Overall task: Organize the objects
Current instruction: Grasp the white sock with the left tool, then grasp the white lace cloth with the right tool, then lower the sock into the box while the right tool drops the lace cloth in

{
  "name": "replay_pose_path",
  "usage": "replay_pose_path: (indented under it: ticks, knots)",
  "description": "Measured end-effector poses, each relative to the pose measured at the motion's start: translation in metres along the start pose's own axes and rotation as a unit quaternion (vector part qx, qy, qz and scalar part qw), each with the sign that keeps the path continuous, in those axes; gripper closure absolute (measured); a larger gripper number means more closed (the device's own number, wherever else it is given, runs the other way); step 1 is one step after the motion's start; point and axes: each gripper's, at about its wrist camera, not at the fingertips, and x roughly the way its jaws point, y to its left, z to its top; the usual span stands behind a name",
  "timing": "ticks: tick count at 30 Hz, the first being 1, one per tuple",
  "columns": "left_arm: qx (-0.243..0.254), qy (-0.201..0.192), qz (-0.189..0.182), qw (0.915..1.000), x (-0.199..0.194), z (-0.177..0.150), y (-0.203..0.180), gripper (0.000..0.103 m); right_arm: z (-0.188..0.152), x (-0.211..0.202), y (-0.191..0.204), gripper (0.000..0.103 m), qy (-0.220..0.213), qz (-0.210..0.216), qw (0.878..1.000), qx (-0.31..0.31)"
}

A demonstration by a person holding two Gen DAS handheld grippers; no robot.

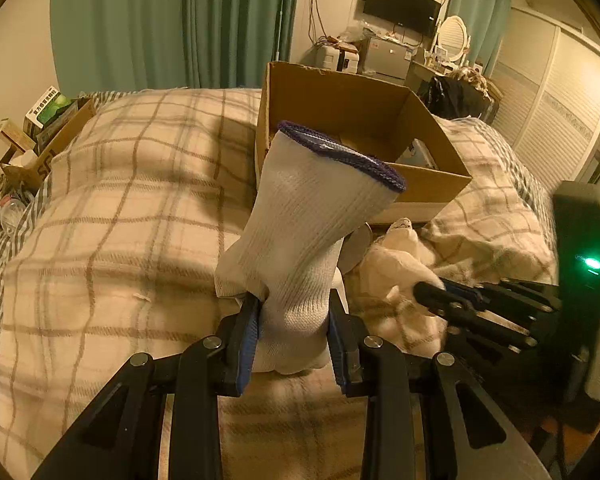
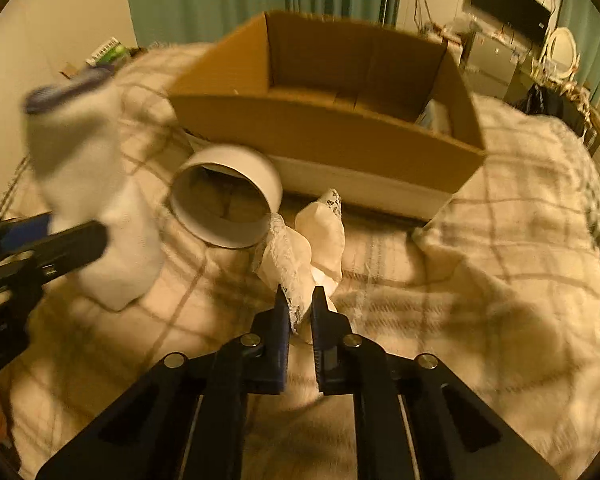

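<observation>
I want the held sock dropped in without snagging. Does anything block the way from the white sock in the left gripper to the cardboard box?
Nothing visible does. The white sock is clamped in the left gripper, and the cardboard box stands open-topped right behind it.

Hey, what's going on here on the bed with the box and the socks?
A person is tidying with two handheld tongs. The left tongs are shut on a white sock with a purple cuff, held up in front of the open cardboard box on the plaid blanket. The right tongs have clamped a lacy cream sock lying on the blanket beside a white ring.
</observation>
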Motion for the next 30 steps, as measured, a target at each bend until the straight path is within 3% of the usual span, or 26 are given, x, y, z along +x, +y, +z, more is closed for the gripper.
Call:
replay_pose_path:
  ticks: [16,23,30]
  knots:
    - [0.006,-0.029,-0.025,0.9992,-0.058,-0.009,-0.011,0.071,-0.025,-0.112,0.013,0.095,-0.102,-0.031,0.994,-0.012]
    - [0.025,-0.050,-0.029,0.9980,-0.082,0.026,-0.020,0.071,0.002,-0.162,0.005,0.095,-0.162,-0.034,0.986,-0.025]
    - [0.043,-0.094,-0.038,0.9939,-0.100,0.090,-0.028,0.071,0.062,-0.188,-0.018,0.095,-0.209,-0.036,0.977,-0.027]
